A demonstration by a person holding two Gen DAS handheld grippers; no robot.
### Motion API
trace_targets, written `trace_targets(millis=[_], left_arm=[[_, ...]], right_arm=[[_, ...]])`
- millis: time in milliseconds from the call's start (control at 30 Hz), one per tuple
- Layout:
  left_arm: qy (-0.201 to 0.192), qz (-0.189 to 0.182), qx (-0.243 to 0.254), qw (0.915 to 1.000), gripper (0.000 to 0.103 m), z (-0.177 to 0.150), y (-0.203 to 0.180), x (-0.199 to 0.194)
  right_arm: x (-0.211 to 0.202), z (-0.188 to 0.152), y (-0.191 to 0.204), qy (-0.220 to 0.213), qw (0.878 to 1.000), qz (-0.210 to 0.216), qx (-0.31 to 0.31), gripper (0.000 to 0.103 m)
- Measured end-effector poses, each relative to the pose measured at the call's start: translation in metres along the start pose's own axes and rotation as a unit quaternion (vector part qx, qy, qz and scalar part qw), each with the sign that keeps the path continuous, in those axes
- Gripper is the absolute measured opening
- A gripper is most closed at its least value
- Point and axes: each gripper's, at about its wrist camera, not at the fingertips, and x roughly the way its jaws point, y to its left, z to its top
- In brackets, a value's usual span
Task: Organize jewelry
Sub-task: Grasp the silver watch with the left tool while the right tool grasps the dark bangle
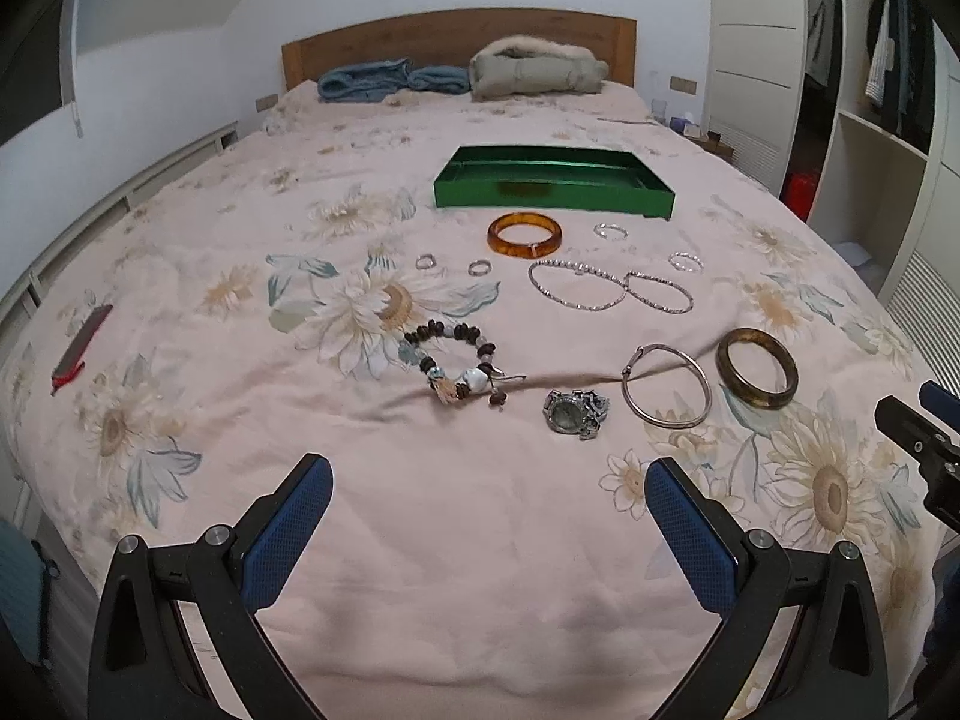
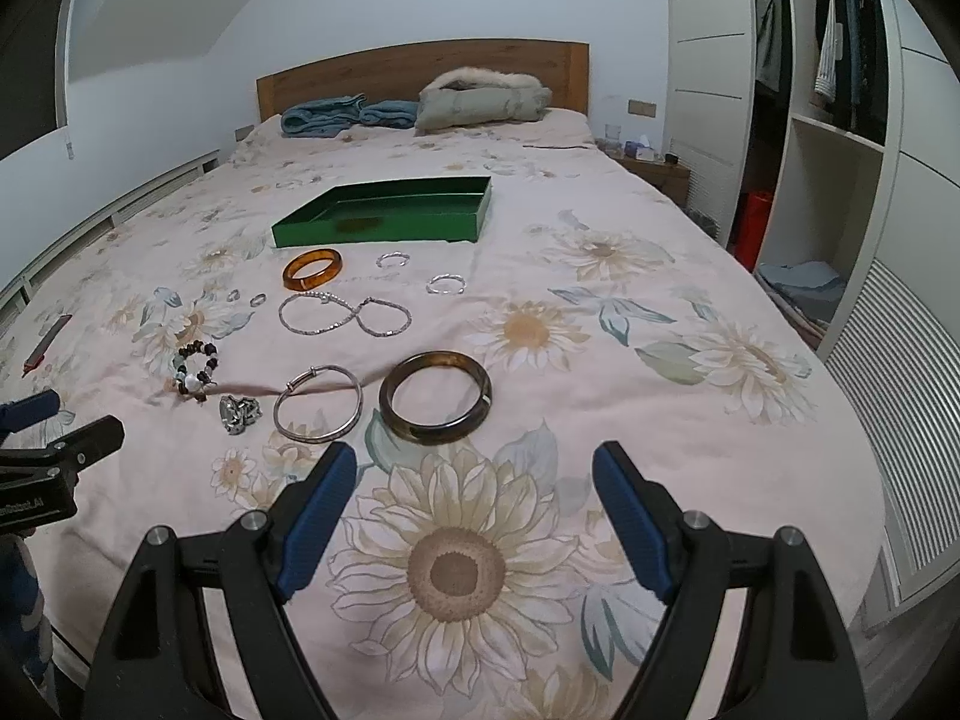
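Note:
Jewelry lies spread on a floral pink bedspread before an empty green tray (image 1: 552, 199) (image 2: 384, 227). An amber bangle (image 1: 525, 233) (image 2: 312, 269), silver chains (image 1: 579, 285) (image 2: 345, 315), small rings (image 1: 426, 262), a beaded bracelet (image 1: 459, 369) (image 2: 195, 372), a watch (image 1: 575, 414) (image 2: 239, 411), a thin silver bangle (image 1: 665, 384) (image 2: 318, 402) and a dark brown bangle (image 1: 757, 375) (image 2: 436, 397) lie there. My left gripper (image 1: 489, 489) is open and empty, short of the watch. My right gripper (image 2: 474, 480) is open and empty, just short of the dark bangle.
A red-and-black flat object (image 1: 81, 342) lies at the bed's left edge. Folded blue cloth (image 1: 390, 81) and a grey jacket (image 1: 534, 69) sit by the wooden headboard. A white wardrobe (image 2: 840, 150) stands to the right. The right gripper's body shows in the left wrist view (image 1: 924, 438).

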Motion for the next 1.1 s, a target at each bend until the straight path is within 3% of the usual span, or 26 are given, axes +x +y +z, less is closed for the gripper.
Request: trace_targets(millis=[400,633,967,1067,1100], left_arm=[[0.075,-0.068,-0.020,0.9947,0.069,0.007,-0.015,0.070],[0.094,-0.066,-0.018,0.9932,0.061,0.021,-0.022,0.106],[0.097,-0.068,0.010,0.9929,0.032,0.022,-0.030,0.122],[0.095,-0.070,0.018,0.9929,0.030,0.022,-0.030,0.125],[0.093,-0.069,0.021,0.9930,0.019,0.022,-0.030,0.125]], right_arm=[[0.050,0.014,-0.011,0.033,0.997,0.069,0.001,0.077],[0.096,0.029,-0.016,0.064,0.993,0.102,0.001,0.059],[0.152,0.032,-0.015,0.114,0.987,0.115,-0.024,0.039],[0.162,0.033,-0.014,0.122,0.986,0.111,-0.033,0.034],[0.166,0.033,-0.013,0.125,0.985,0.109,-0.038,0.034]])
